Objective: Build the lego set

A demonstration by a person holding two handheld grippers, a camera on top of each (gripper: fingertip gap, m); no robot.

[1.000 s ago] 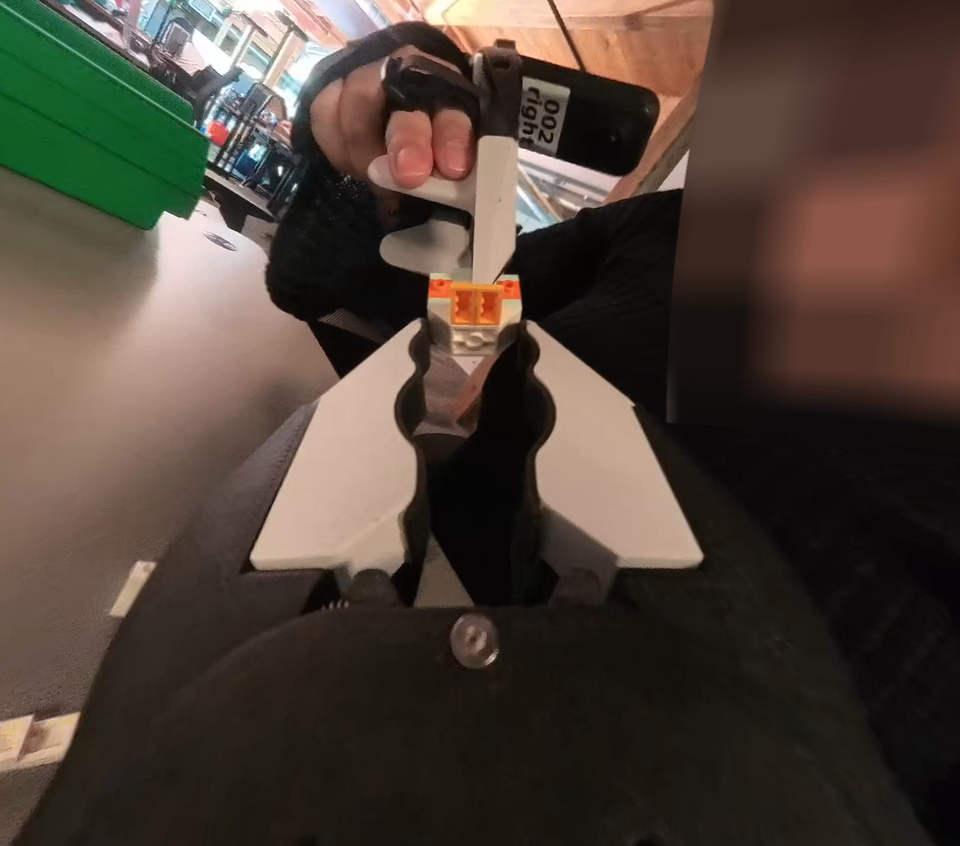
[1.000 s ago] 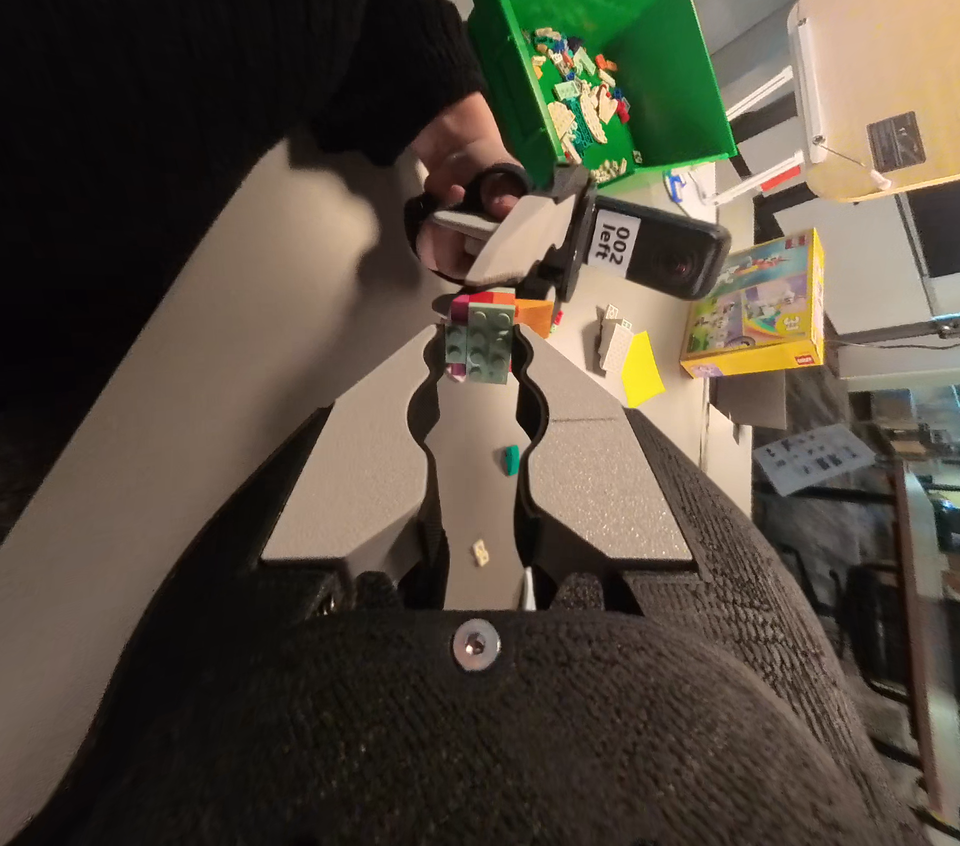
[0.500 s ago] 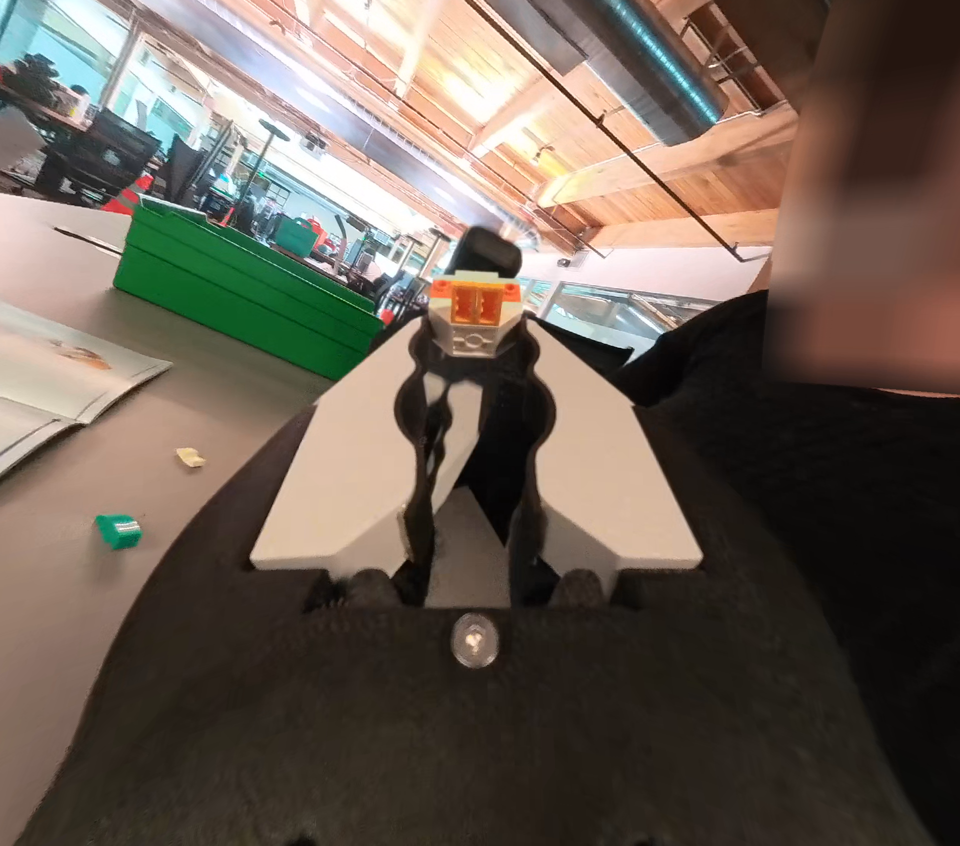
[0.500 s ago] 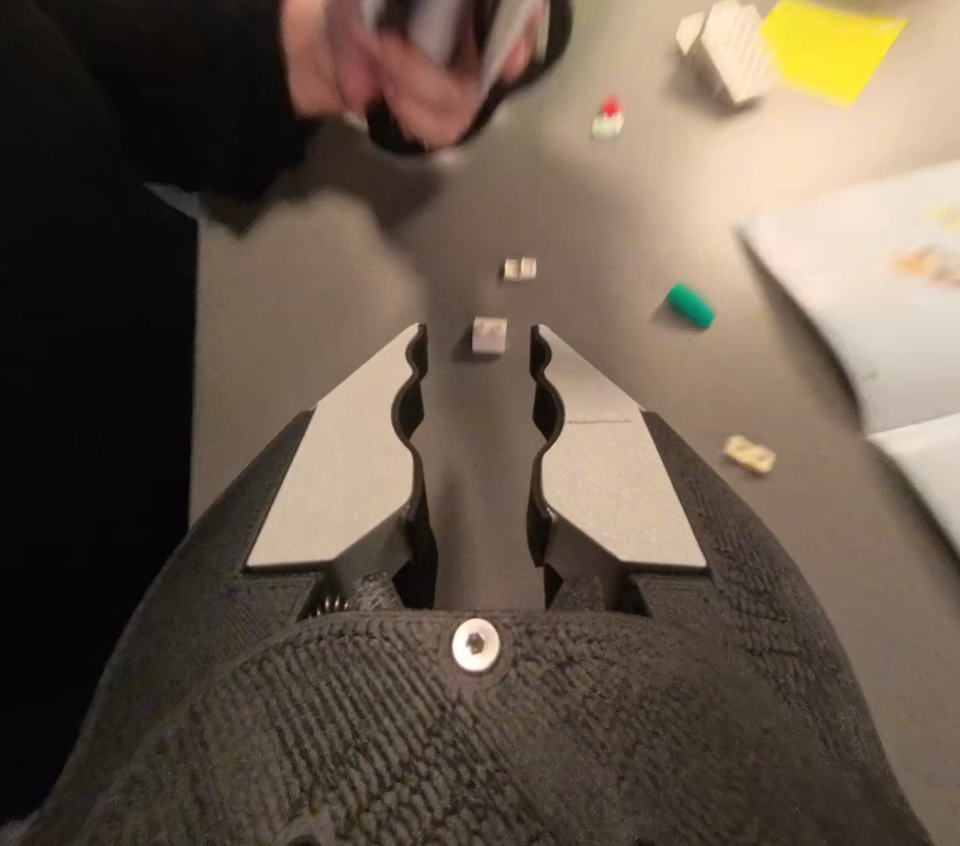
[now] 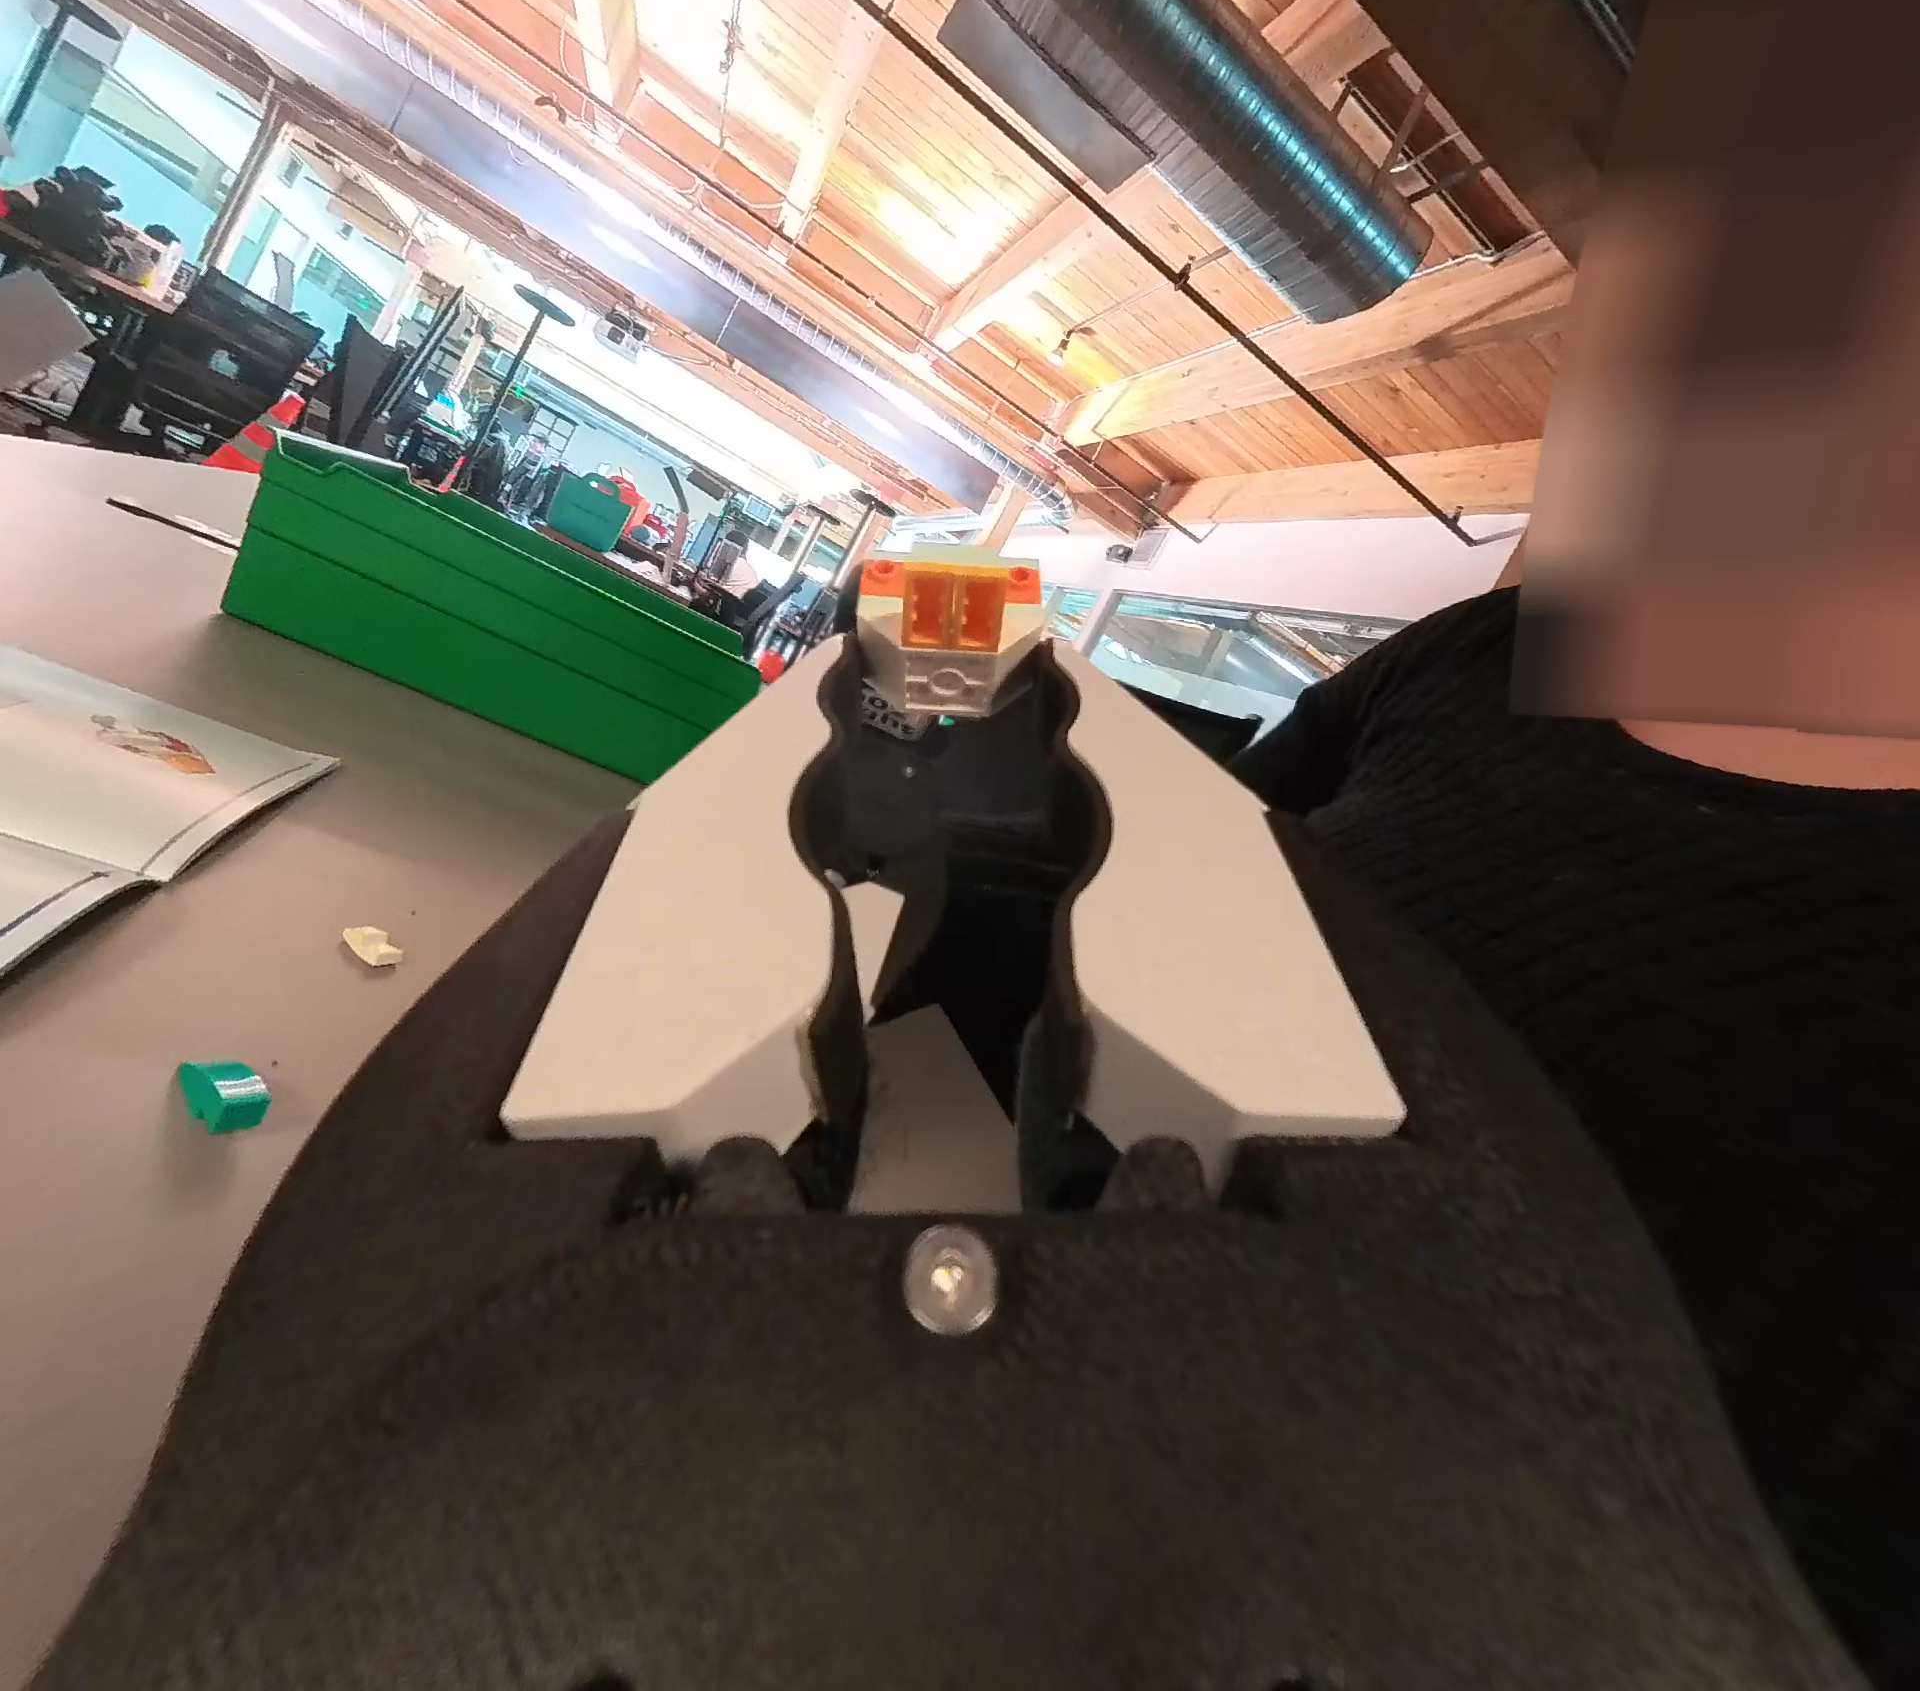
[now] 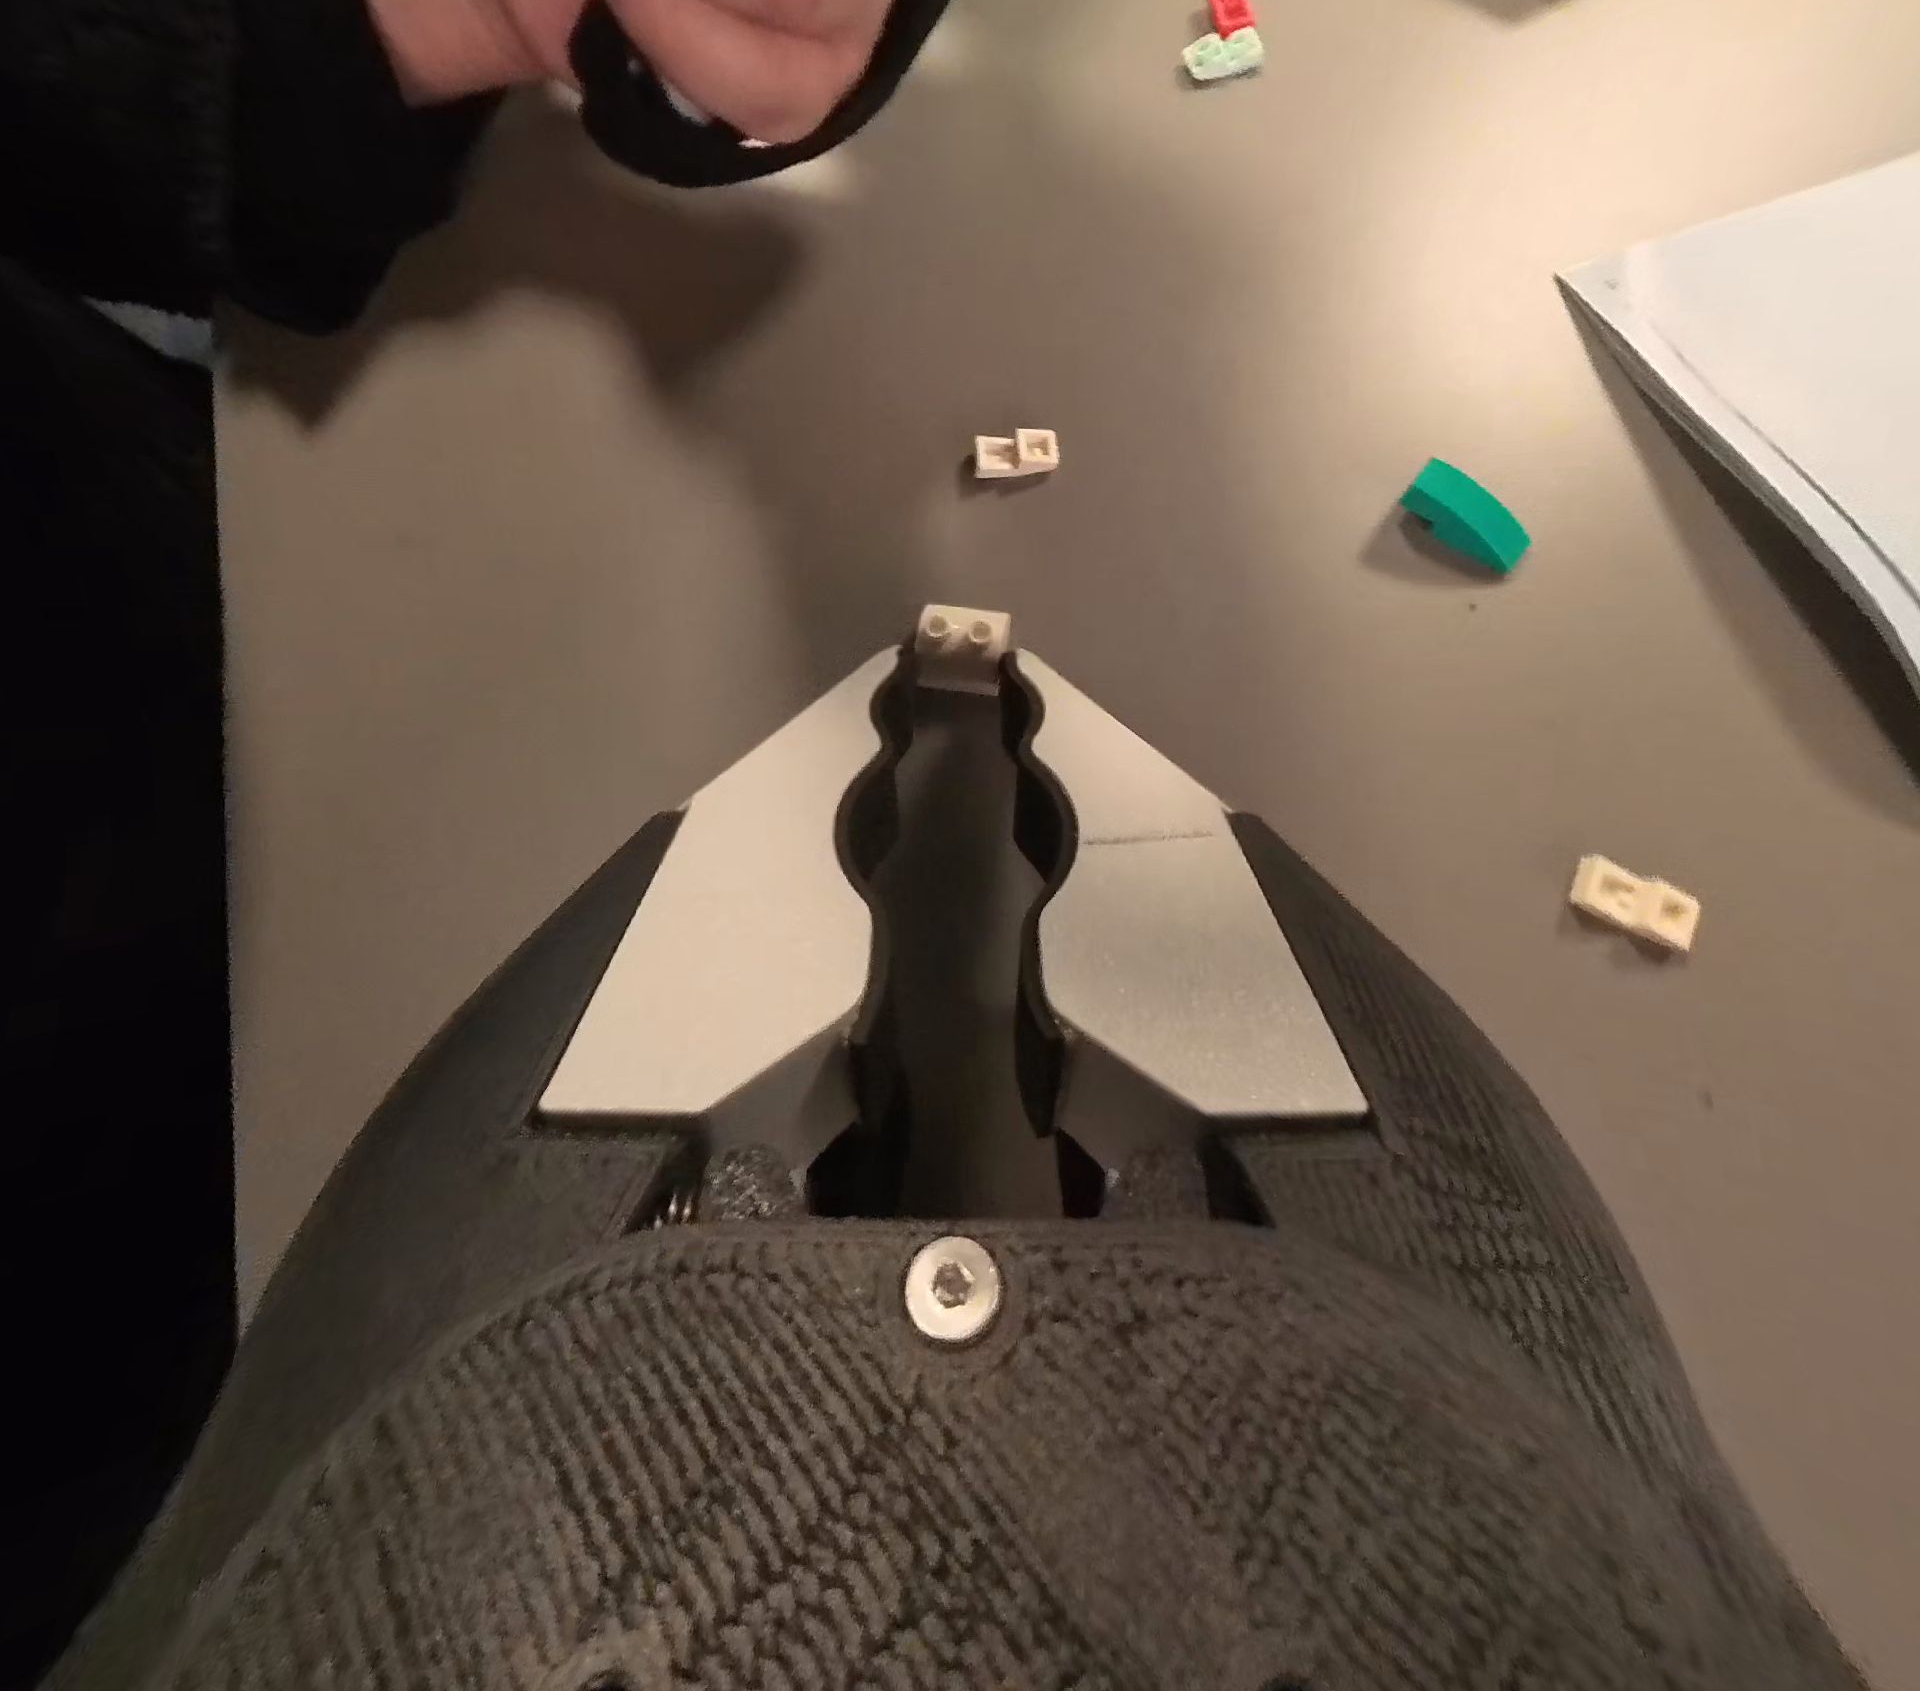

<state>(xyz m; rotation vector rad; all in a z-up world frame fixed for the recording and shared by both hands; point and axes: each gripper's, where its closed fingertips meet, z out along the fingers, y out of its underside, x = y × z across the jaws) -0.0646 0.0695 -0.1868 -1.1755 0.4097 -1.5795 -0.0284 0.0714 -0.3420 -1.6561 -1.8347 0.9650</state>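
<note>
Lego assembly (image 5: 943, 642) in left claw (image 5: 940, 685), green bin (image 5: 488, 602) behind

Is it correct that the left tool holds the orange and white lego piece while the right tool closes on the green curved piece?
Not quite. In the right wrist view the right tool closes on a small grey piece; the green curved piece lies apart on the table. The left tool does hold the orange and white lego piece.
</note>
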